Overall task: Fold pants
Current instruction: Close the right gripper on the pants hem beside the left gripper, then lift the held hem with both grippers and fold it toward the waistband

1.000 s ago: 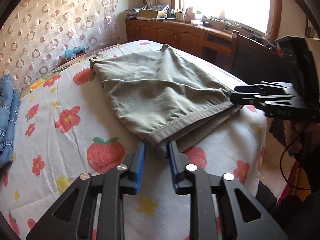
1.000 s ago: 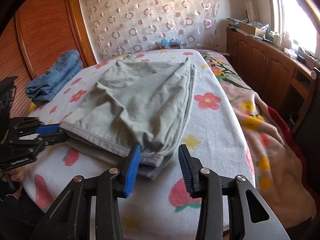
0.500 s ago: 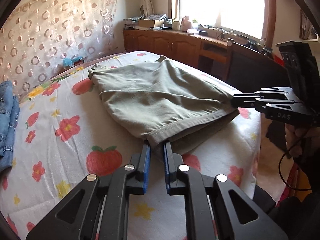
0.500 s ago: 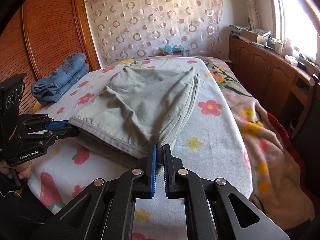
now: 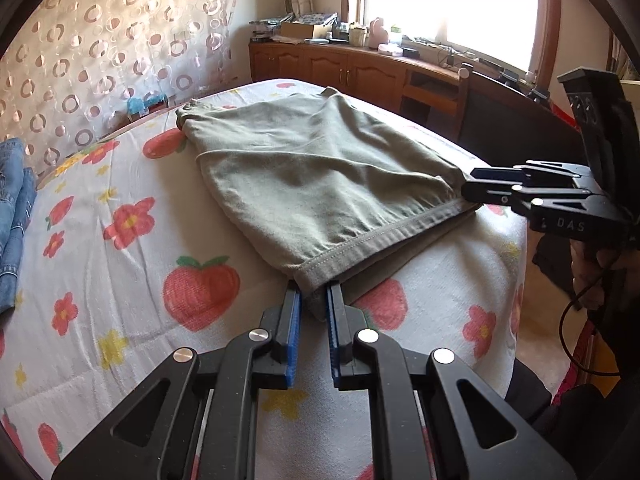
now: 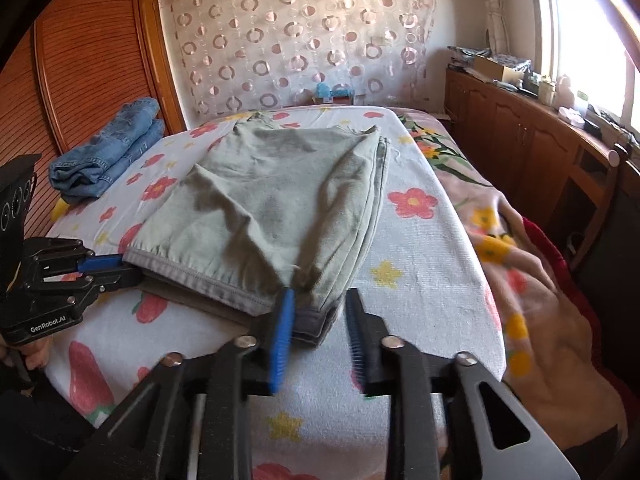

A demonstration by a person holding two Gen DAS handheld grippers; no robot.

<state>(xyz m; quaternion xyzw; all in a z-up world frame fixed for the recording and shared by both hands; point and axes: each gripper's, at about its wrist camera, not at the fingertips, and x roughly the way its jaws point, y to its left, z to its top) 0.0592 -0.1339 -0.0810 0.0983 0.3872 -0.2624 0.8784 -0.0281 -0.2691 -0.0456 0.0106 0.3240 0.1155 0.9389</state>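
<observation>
A: The left tongs (image 5: 313, 300) are clenched on the near hem corner of the pants (image 5: 320, 176), which lie folded on the bed (image 5: 120, 280).

B: Only the right view shows the right tongs (image 6: 318, 308) opening, pads off the other corner, and jeans (image 6: 108, 148) beyond the pants.

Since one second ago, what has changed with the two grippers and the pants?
The left gripper closed its jaws on the near corner of the pants and holds it. The right gripper closed on the other corner, but its jaws are opening again, with the cloth between them. The pants stayed on the bed, and the jeans were not touched.
</observation>
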